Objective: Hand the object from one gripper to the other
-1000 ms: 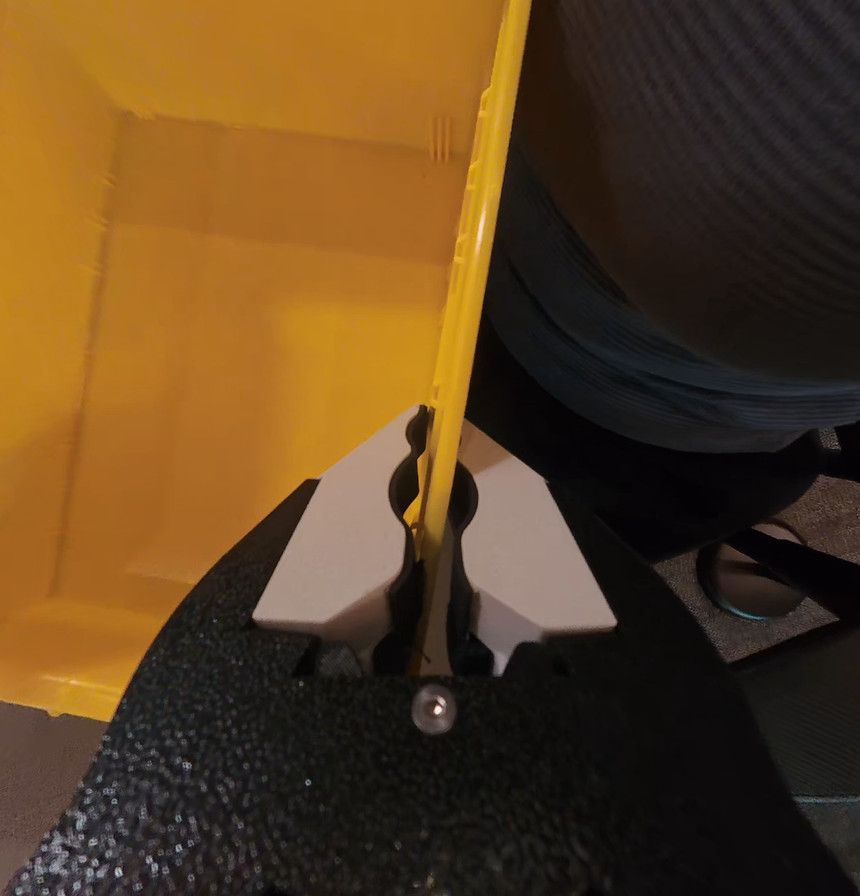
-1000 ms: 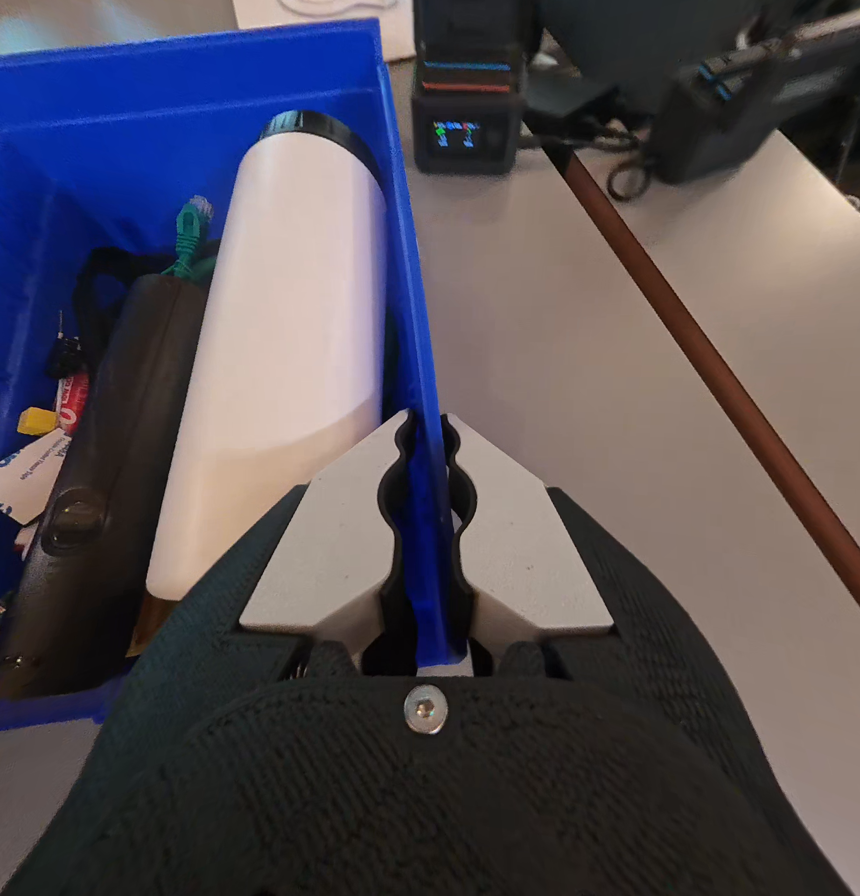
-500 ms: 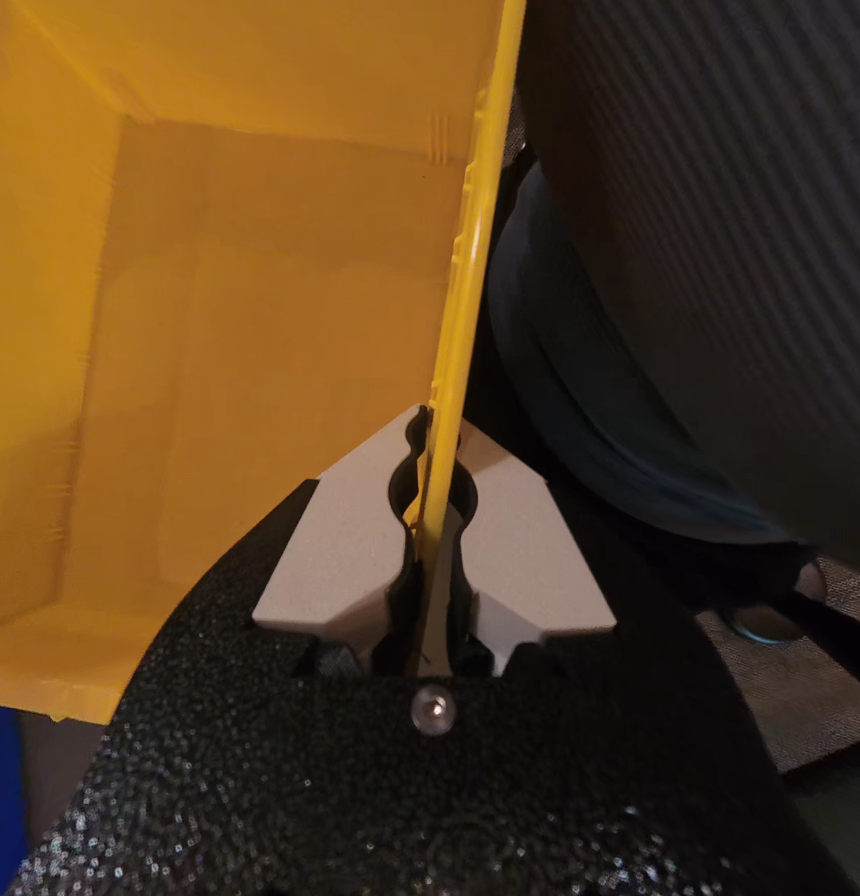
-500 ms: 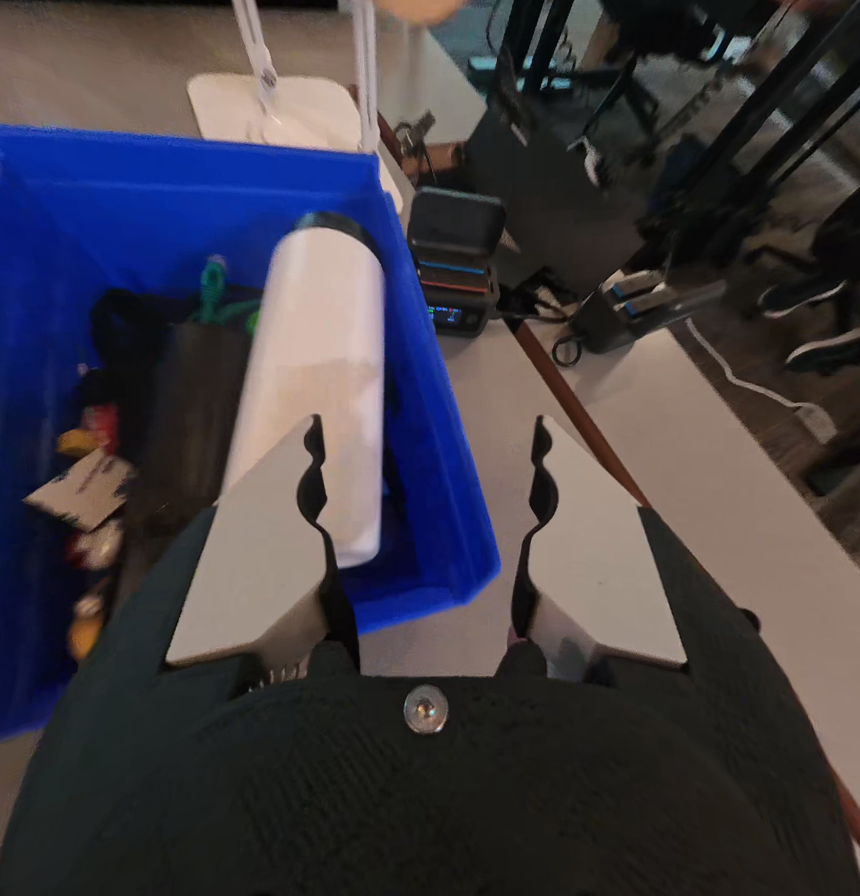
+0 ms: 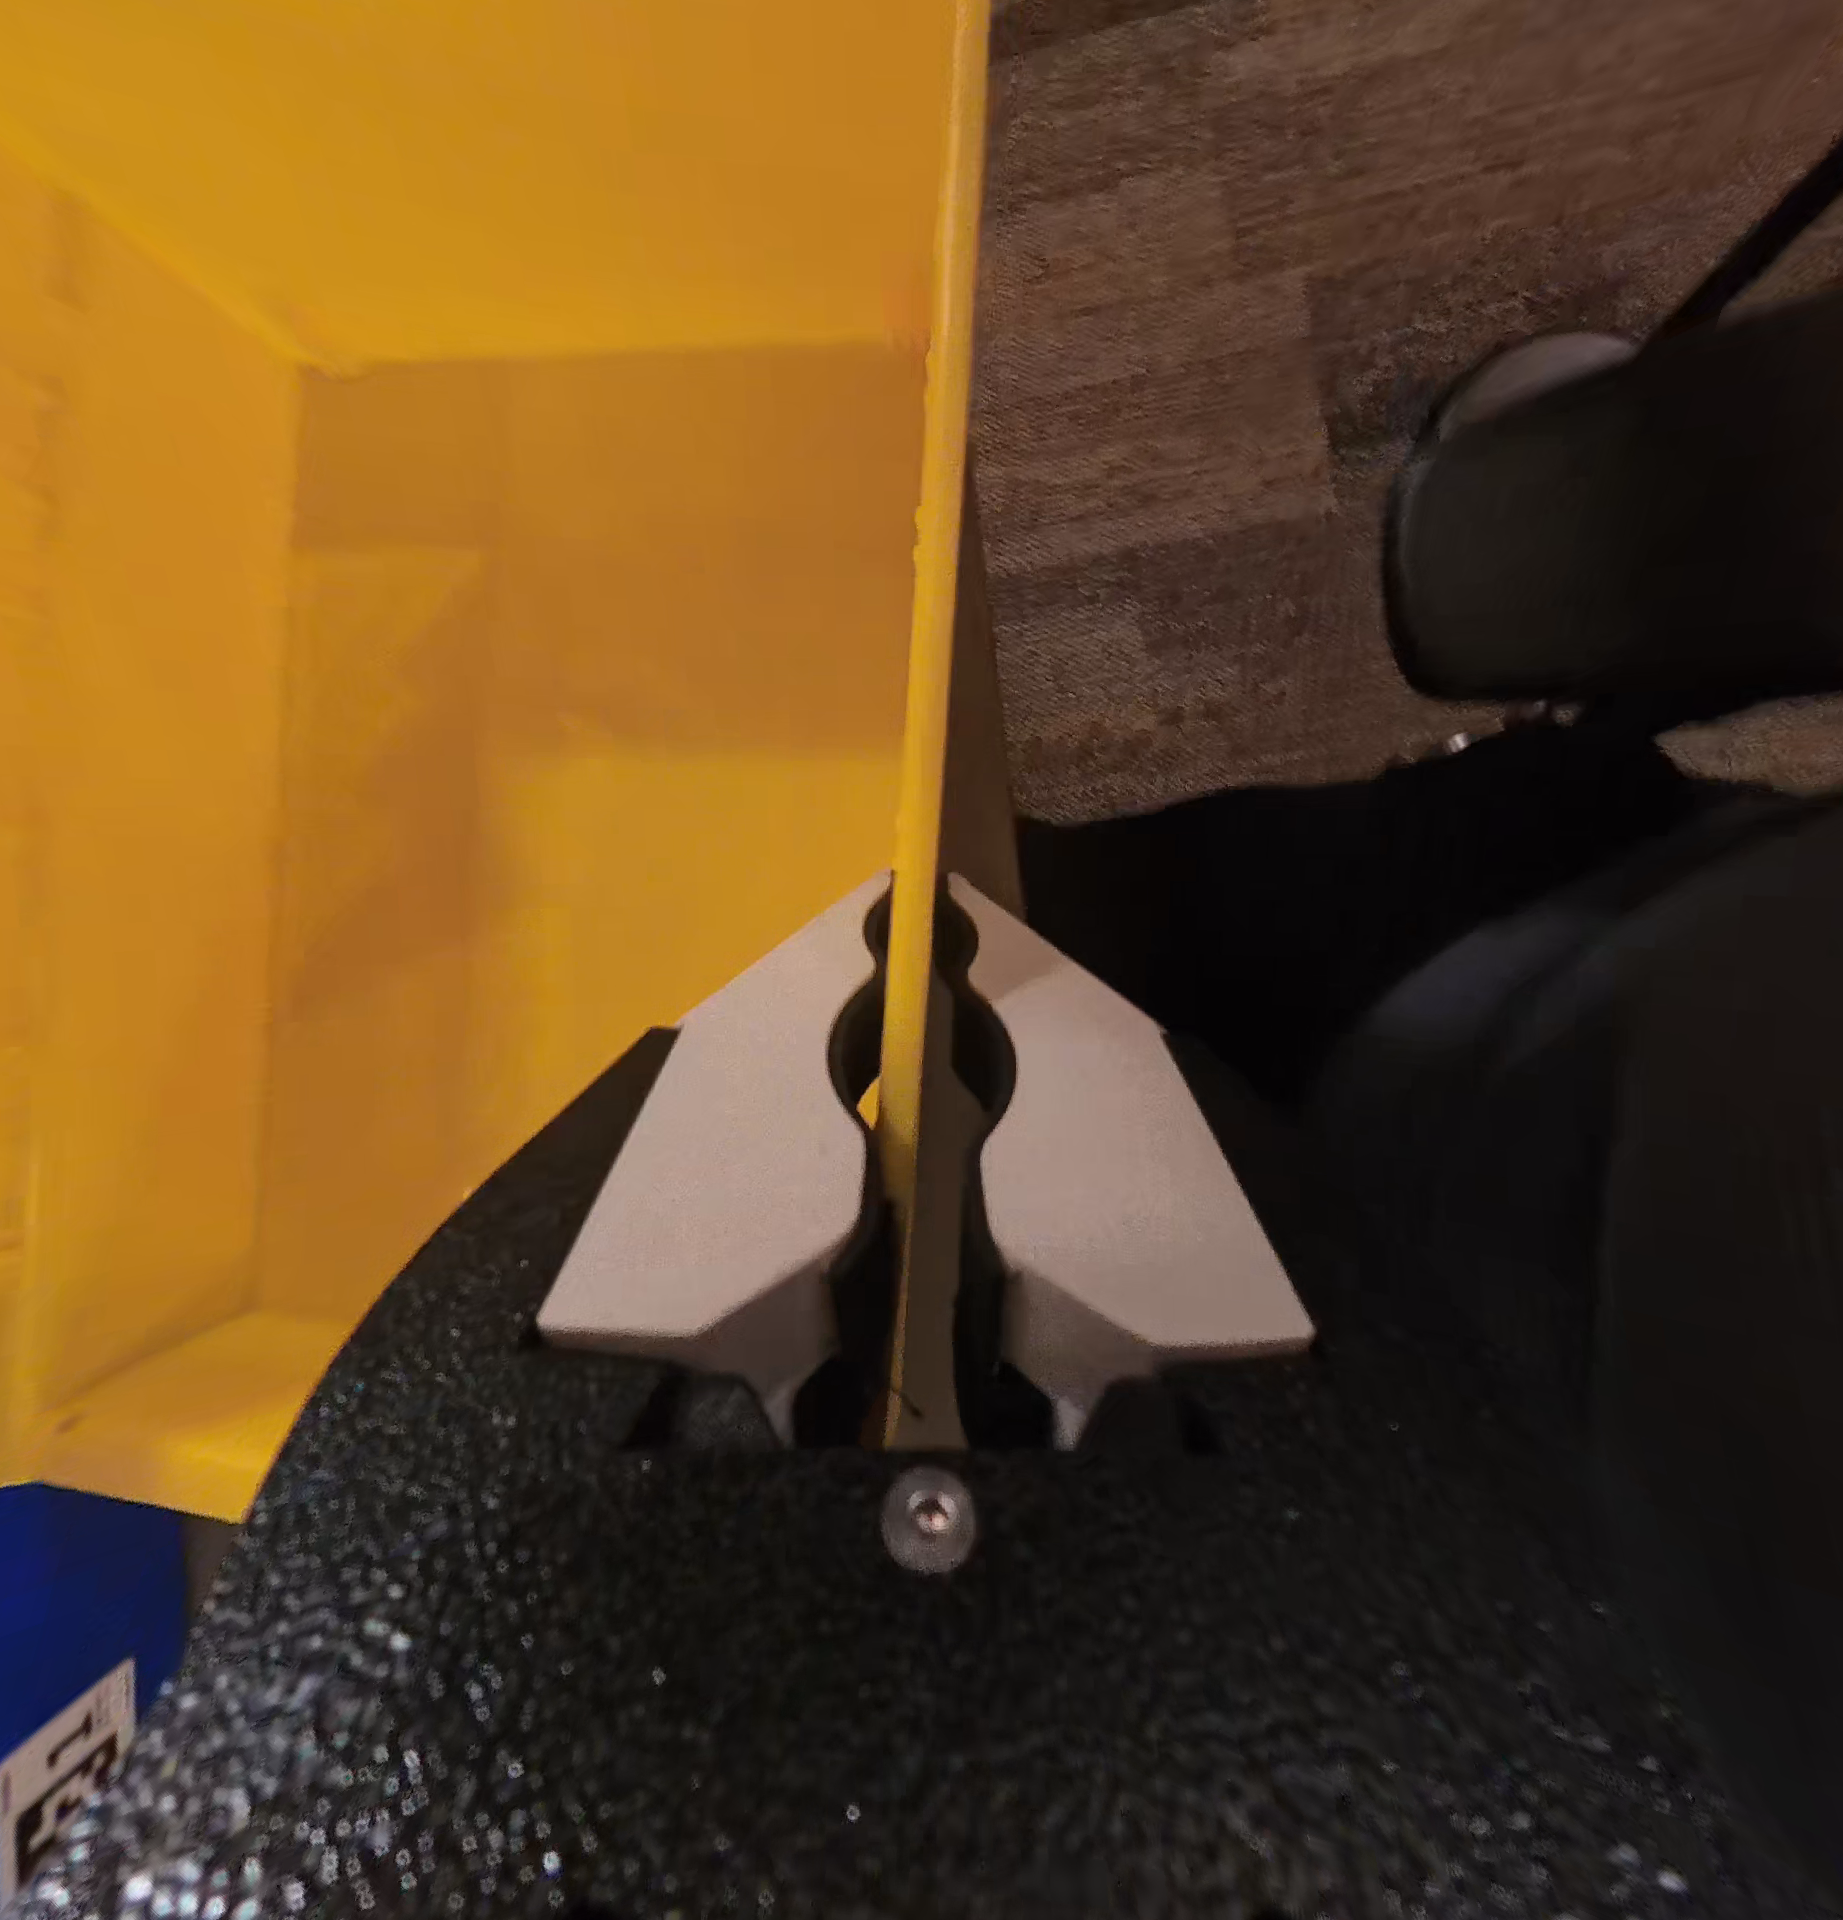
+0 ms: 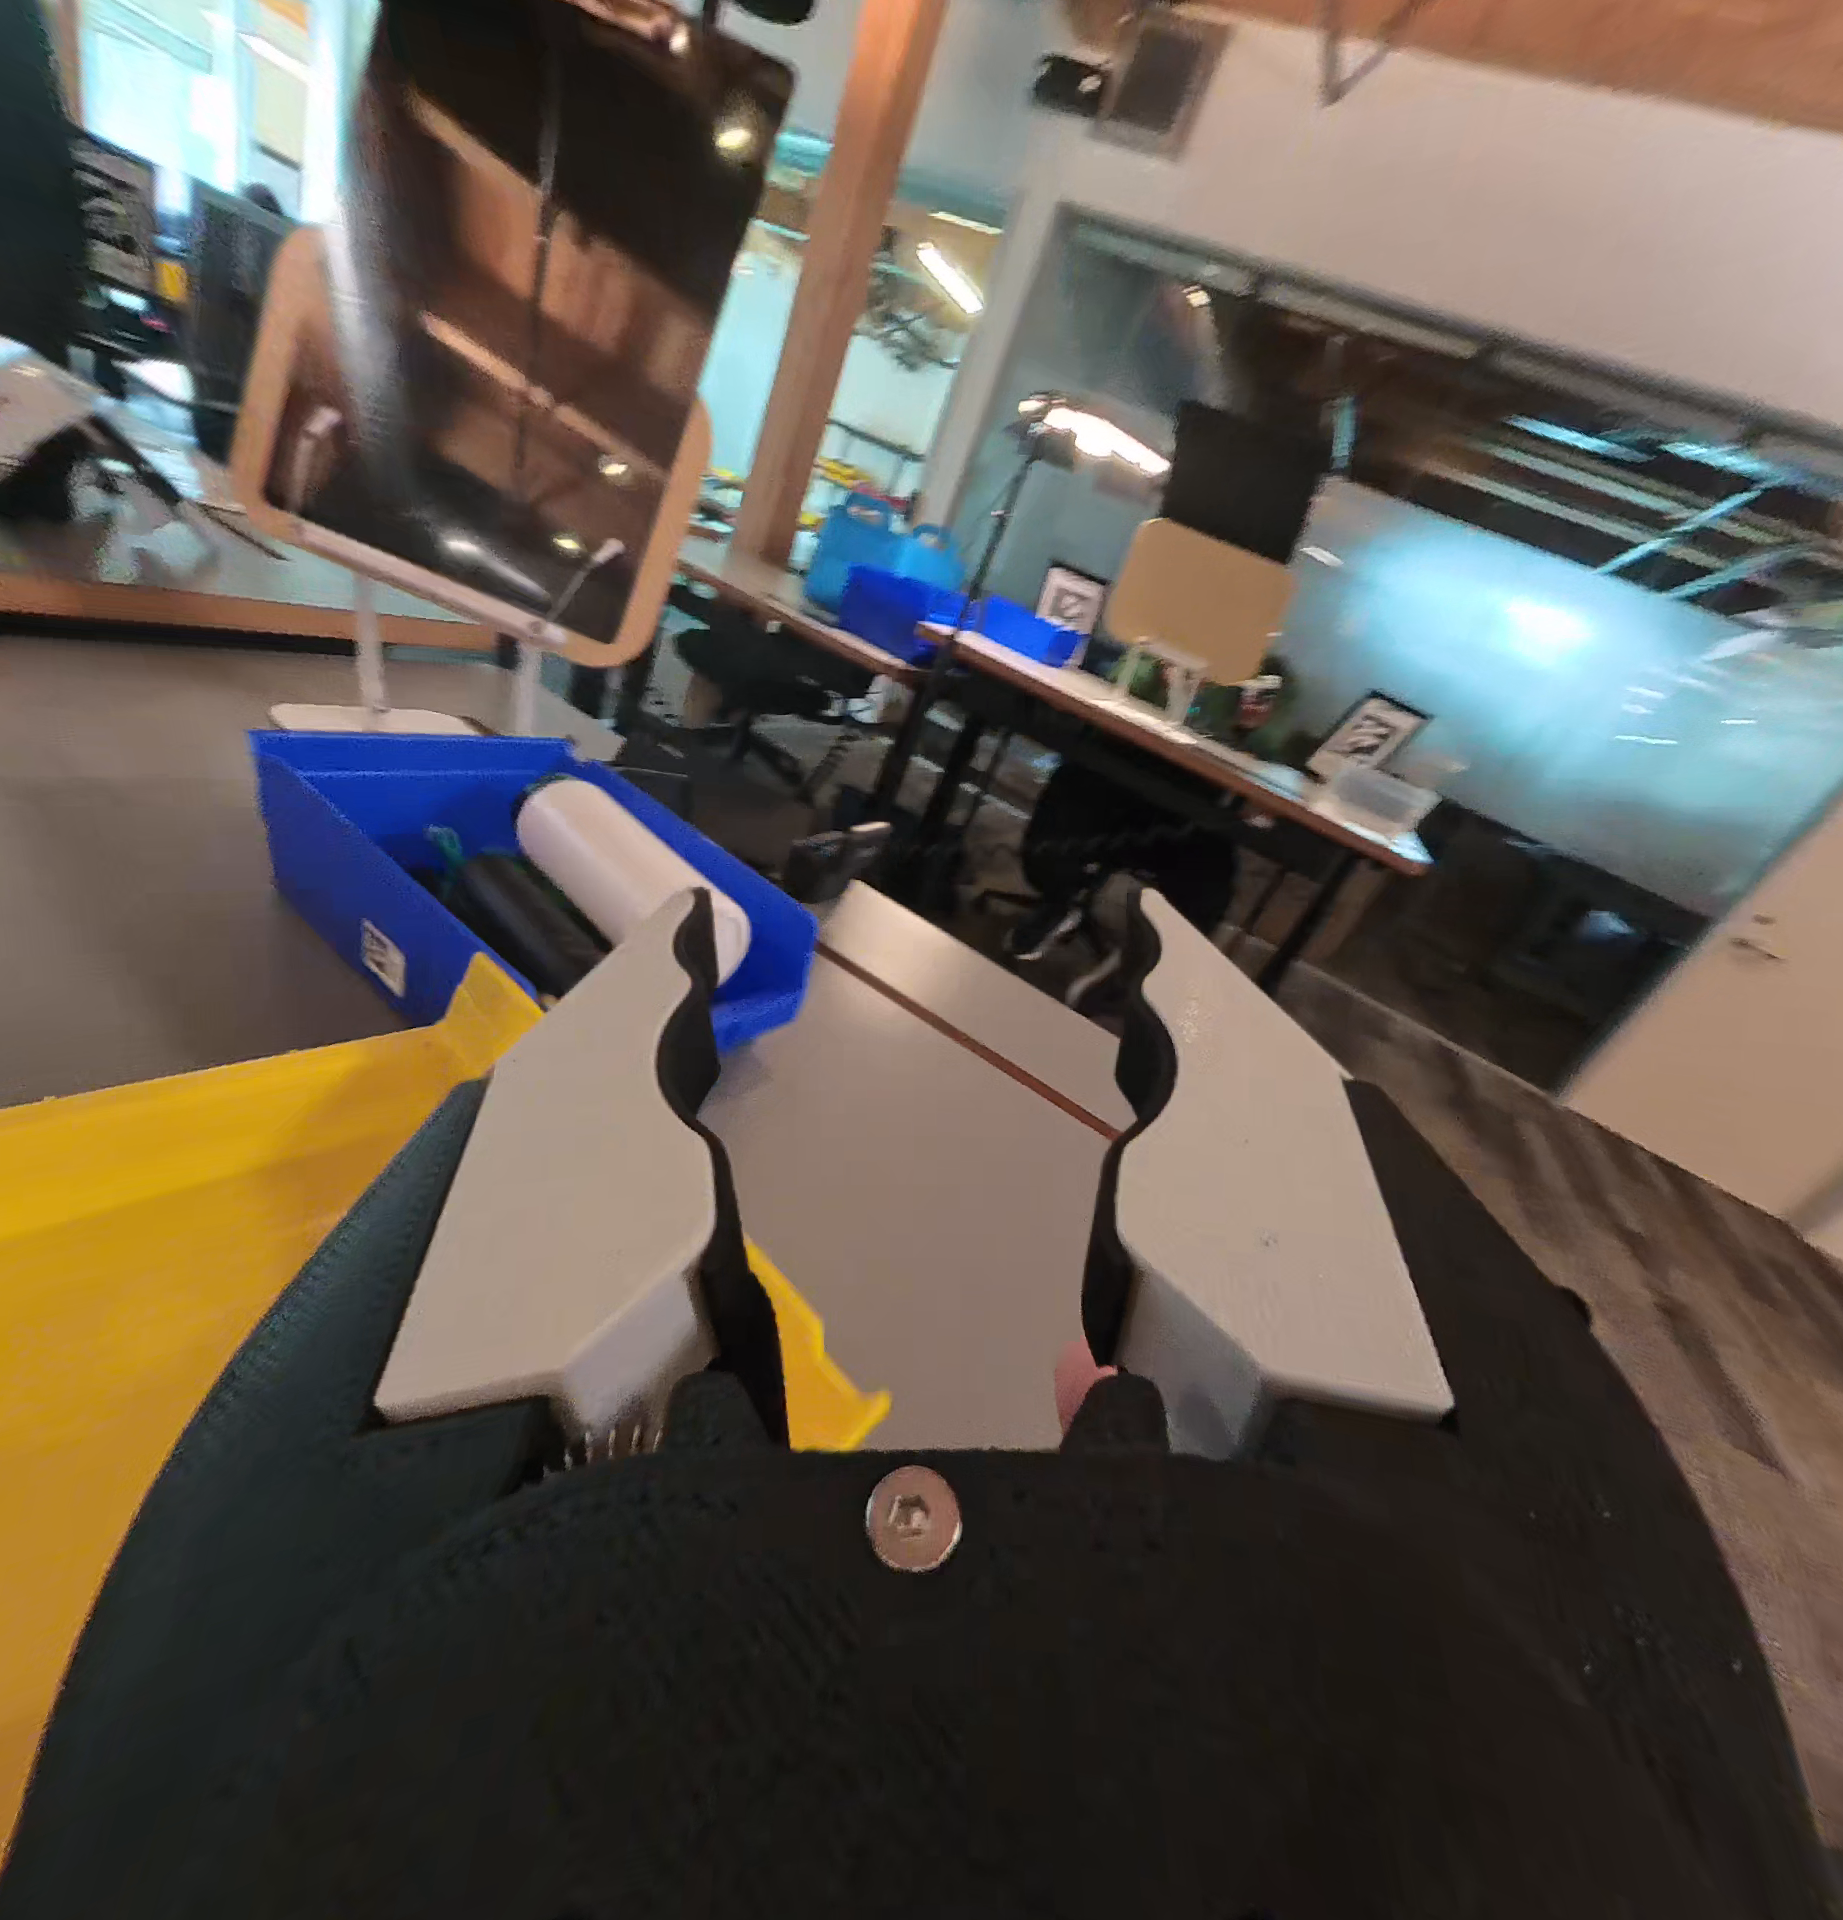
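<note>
My left gripper (image 5: 919, 894) is shut on the thin side wall of an empty yellow bin (image 5: 429, 644), whose inside fills the left of the left wrist view. The yellow bin also shows low left in the right wrist view (image 6: 169, 1195). My right gripper (image 6: 922, 914) is open and empty, raised above the grey table (image 6: 917, 1143). Behind it a blue bin (image 6: 314, 831) stands on the table and holds a white bottle (image 6: 605, 852) lying on its side, plus dark items.
A blue bin corner (image 5: 55, 1621) shows low left in the left wrist view, with carpet floor (image 5: 1156, 468) and dark clothing on the right. A tablet on a stand (image 6: 501, 343) stands behind the blue bin. More tables stand farther back.
My right gripper let go of the blue bin's wall, opened, and rose and drew back. My left gripper stays shut on the yellow bin and has swung, so floor now shows.
</note>
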`<move>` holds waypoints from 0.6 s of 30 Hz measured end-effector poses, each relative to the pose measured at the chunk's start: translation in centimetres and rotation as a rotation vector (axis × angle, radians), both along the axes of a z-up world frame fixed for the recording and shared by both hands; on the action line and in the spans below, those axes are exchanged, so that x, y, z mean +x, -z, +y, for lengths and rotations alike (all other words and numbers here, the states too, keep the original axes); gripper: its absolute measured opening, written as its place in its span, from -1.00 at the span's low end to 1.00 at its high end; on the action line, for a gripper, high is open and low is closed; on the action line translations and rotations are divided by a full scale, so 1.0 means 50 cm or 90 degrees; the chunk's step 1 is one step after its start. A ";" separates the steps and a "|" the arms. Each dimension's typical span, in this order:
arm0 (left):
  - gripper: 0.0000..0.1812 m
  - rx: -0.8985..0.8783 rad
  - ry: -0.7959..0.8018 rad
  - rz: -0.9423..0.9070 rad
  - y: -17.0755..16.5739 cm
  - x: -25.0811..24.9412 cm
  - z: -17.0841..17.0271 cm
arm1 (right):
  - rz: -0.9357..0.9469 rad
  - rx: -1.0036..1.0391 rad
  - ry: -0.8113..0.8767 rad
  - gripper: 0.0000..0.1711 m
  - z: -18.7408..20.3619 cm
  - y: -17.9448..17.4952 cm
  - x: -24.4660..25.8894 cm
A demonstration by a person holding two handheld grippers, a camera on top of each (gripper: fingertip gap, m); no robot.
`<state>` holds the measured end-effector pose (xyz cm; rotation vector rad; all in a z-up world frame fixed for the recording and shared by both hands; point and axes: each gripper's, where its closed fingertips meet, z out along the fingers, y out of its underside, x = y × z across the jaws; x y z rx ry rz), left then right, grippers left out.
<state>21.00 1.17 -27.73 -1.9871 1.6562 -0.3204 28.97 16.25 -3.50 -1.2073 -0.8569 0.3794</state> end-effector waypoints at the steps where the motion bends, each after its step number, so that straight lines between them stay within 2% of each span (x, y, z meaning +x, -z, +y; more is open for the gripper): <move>1: -0.98 -0.001 -0.014 0.000 0.001 0.026 0.015 | 0.000 0.020 0.033 -0.12 -0.019 0.000 0.033; 4: -0.95 0.027 -0.026 -0.004 -0.003 0.104 0.064 | -0.023 0.069 0.125 -0.17 -0.069 0.006 0.108; 7: -0.75 0.117 -0.006 -0.034 -0.034 0.178 0.124 | -0.038 0.101 0.173 -0.19 -0.118 0.013 0.142; 9: -0.48 0.228 -0.017 -0.060 -0.087 0.189 0.176 | -0.046 0.107 0.189 -0.20 -0.147 0.026 0.148; 10: -0.32 0.273 -0.026 -0.076 -0.119 0.179 0.192 | -0.060 0.102 0.195 -0.20 -0.159 0.040 0.147; 14: -0.13 0.338 -0.069 -0.202 -0.220 0.064 0.211 | -0.148 -0.019 0.169 -0.30 -0.193 0.148 0.111; 16: -0.17 0.325 -0.100 -0.256 -0.235 -0.024 0.224 | -0.180 -0.097 0.134 -0.30 -0.206 0.206 0.077; 18: -0.19 0.327 -0.161 -0.242 -0.221 -0.126 0.262 | -0.223 -0.139 0.111 -0.30 -0.213 0.249 0.043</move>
